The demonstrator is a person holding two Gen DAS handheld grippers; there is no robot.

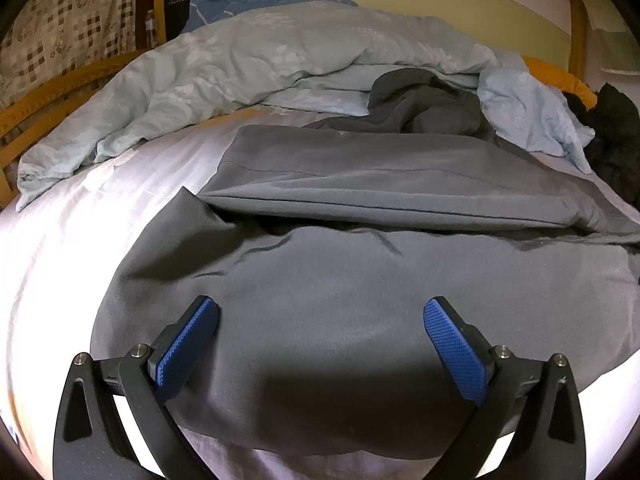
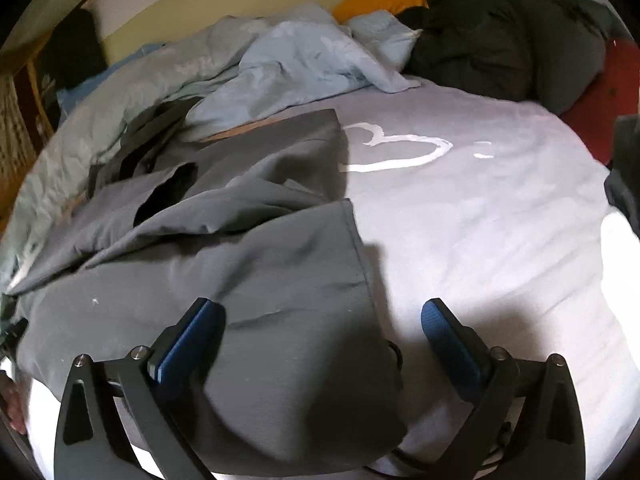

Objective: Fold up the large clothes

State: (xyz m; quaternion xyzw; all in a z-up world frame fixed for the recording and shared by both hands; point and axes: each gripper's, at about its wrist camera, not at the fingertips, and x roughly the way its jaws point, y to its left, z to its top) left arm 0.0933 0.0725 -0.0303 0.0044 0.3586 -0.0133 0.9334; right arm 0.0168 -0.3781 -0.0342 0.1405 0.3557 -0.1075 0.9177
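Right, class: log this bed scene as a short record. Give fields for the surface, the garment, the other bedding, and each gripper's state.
surface: white bed sheet with a heart outline
garment: grey garment, partly folded, a layer doubled over its far part
other bedding: pale blue duvet, crumpled at the far side
left gripper: open, above the grey cloth, nothing gripped
right gripper: open, over the garment's edge, nothing gripped

bare sheet (image 2: 500, 240) right, rumpled duvet (image 1: 248, 60) behind, dark clothes pile (image 2: 500, 40)
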